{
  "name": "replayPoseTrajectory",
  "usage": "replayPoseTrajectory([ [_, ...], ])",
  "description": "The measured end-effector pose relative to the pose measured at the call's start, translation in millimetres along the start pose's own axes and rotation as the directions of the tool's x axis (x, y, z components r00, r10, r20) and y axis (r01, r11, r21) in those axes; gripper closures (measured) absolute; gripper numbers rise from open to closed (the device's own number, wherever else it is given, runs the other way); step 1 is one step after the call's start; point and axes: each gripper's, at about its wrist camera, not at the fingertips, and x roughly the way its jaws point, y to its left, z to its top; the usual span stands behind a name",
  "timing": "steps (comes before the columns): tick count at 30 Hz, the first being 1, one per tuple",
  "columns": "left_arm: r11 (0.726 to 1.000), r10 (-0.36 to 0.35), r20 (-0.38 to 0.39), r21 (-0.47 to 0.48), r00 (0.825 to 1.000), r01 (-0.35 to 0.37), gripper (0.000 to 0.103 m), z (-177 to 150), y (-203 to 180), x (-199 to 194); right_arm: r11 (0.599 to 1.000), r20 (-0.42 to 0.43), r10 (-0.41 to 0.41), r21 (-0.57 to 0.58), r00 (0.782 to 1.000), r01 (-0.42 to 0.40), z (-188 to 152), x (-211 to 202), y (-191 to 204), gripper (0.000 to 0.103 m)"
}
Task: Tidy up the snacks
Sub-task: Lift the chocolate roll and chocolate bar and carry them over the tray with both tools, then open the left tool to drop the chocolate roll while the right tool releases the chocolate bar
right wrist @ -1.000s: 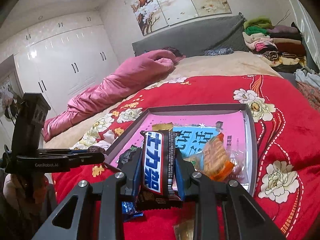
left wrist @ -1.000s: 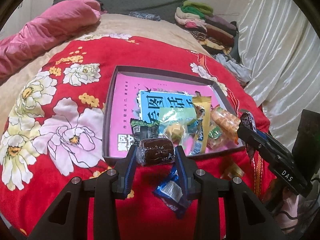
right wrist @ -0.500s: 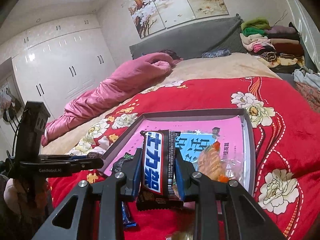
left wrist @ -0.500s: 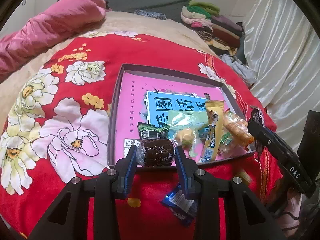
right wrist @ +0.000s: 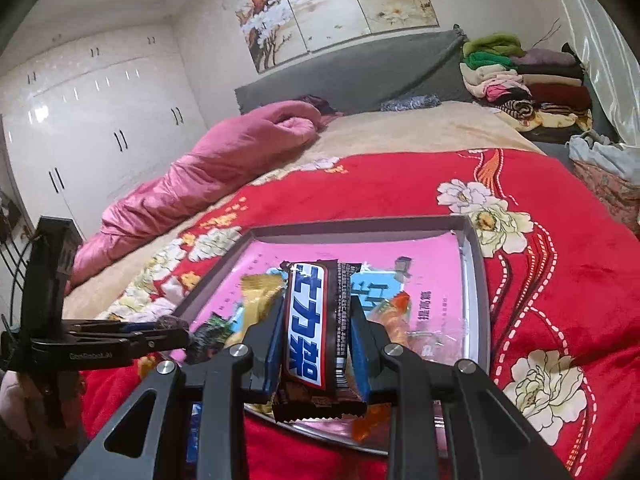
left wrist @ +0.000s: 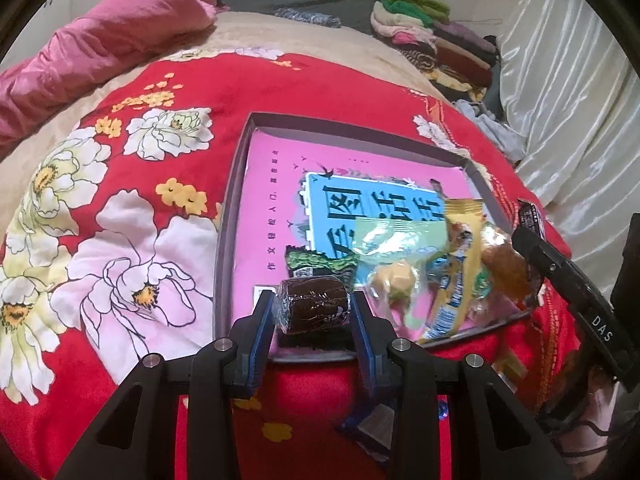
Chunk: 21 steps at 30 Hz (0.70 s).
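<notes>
- Left gripper (left wrist: pixel 313 312) clamped on a small dark choc roll (left wrist: pixel 313 311) in clear wrap, held just over the near edge of the shallow box (left wrist: pixel 232 208), near-left corner.
- Right gripper (right wrist: pixel 317 340) clamped on a brown choc bar w/ blue-white label (right wrist: pixel 310 328), bar upright betw. the pads, over the box's near edge.
- Box sits on the red floral blanket (left wrist: pixel 132 216); pink lining inside.
- In the box, toward its near-right corner: green-black packet (left wrist: pixel 320 262), clear bag w/ yellow sweet (left wrist: pixel 394 276), yellow stick pack (left wrist: pixel 456 272), orange snack pack (left wrist: pixel 504 268).
- Blue-wrapped snack (left wrist: pixel 372 426) on the blanket outside the box, by the near edge, partly hidden by the left gripper.
</notes>
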Motion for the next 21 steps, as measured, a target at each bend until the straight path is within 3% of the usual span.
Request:
replayPoseTrajectory([
  [8, 1.0, 0.005, 0.003, -0.011, 1.0, -0.005, 0.064, 6.3, 2.5, 6.9, 1.0, -0.035, -0.028, -0.007, 0.999, 0.027, -4.4, 10.9, -2.1, 0.072],
  [18, 1.0, 0.006, 0.008, -0.022, 1.0, -0.006, 0.062, 8.0, 3.3, 5.7, 1.0, -0.01, -0.015, -0.026, 1.0, 0.015, -3.2, 5.1, 3.6, 0.067],
  [21, 1.0, 0.009, 0.012, -0.021, 1.0, -0.009, 0.055, 8.2, 3.2, 4.7, 0.999, 0.002, -0.007, -0.033, 1.0, 0.007, -1.9, 1.8, 6.0, 0.064],
])
